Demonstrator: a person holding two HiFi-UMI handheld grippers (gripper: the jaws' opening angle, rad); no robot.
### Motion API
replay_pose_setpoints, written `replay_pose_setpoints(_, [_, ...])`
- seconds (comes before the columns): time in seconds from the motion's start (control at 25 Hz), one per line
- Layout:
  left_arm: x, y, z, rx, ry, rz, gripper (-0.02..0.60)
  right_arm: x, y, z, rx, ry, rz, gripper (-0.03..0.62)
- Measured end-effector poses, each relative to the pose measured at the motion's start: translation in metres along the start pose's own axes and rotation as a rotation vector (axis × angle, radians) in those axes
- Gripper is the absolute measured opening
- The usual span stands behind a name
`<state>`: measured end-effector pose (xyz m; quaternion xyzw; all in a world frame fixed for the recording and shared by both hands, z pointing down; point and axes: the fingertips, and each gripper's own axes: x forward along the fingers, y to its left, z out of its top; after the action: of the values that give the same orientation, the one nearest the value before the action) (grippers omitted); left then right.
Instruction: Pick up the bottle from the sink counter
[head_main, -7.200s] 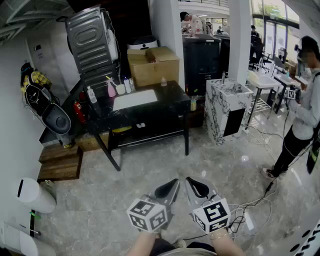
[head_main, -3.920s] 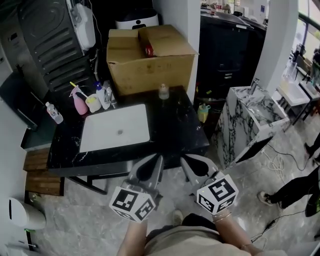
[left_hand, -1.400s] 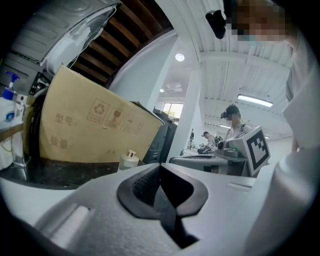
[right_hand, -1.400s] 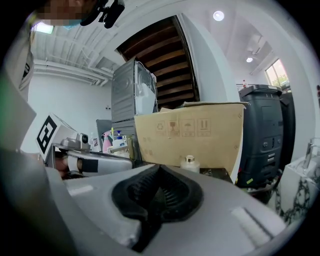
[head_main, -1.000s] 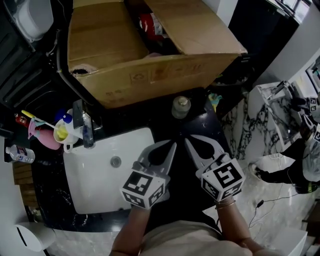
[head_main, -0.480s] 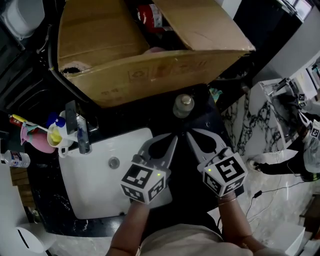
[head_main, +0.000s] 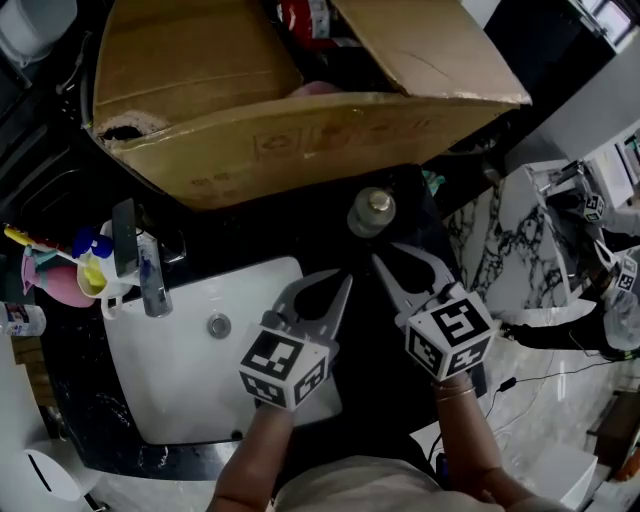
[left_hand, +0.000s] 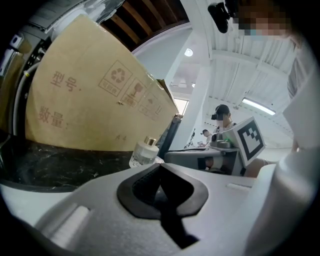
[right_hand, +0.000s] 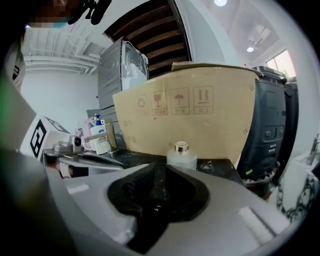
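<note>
At the far left of my head view a pink bottle (head_main: 48, 283) and a white cup (head_main: 100, 283) crowd together on the black counter (head_main: 300, 235), just beside the metal faucet (head_main: 135, 262) that reaches over the white sink (head_main: 150, 390). Next comes the left gripper (head_main: 347, 279), hanging over the sink's right edge. In the left gripper view its jaws (left_hand: 160, 169) are pressed together with nothing between them. Past its tips stands the bottle (head_main: 372, 212), a squat frosted one with a gold cap, upright on the counter close to the front wall of the big cardboard box (head_main: 300, 135). From the left gripper view the bottle (left_hand: 144, 153) sits ahead of the tips and a little left, apart from them. The right gripper (head_main: 385, 253) points almost straight at it (the tips are near but not touching). In the right gripper view its jaws (right_hand: 157, 169) are opening, only a narrow slit so far. Nothing is between them, and the bottle (right_hand: 181, 156) stands just beyond. Farthest right, off the counter's edge, is a marble-patterned unit (head_main: 500, 235).
</note>
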<state>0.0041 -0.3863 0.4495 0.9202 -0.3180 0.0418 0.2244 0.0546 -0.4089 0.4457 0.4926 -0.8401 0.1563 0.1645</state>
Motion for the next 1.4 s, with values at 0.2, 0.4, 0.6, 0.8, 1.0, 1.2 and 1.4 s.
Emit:
replay_pose_setpoints(0.2, [0.002,0.008,-0.005,-0.014,0.002,0.010,0.006,0.013,-0.016,-0.004,0.011,0.012,-0.047,0.122])
replay_pose_setpoints(0.4, [0.003,0.010,-0.003,-0.053,-0.023,0.005,0.006,0.024,-0.028,-0.011,0.015,0.046,-0.052,0.201])
replay_pose_setpoints(0.6, [0.003,0.012,-0.004,-0.066,-0.028,0.009,0.006,0.036,-0.039,-0.017,0.021,0.079,-0.060,0.298])
replay_pose_setpoints(0.8, [0.004,0.013,-0.006,-0.057,-0.032,0.004,0.006,0.055,-0.045,-0.011,0.033,0.063,-0.035,0.328])
replay_pose_setpoints(1.0, [0.007,0.008,-0.008,-0.043,-0.037,0.001,0.006,0.069,-0.048,-0.007,0.011,0.068,-0.025,0.342])
replay_pose_setpoints(1.2, [0.006,0.007,-0.009,-0.043,-0.039,-0.002,0.006,0.080,-0.044,-0.006,0.005,0.084,0.005,0.348])
replay_pose_setpoints(1.4, [0.006,0.008,-0.009,-0.052,-0.047,-0.006,0.006,0.088,-0.046,-0.006,0.019,0.089,0.008,0.348])
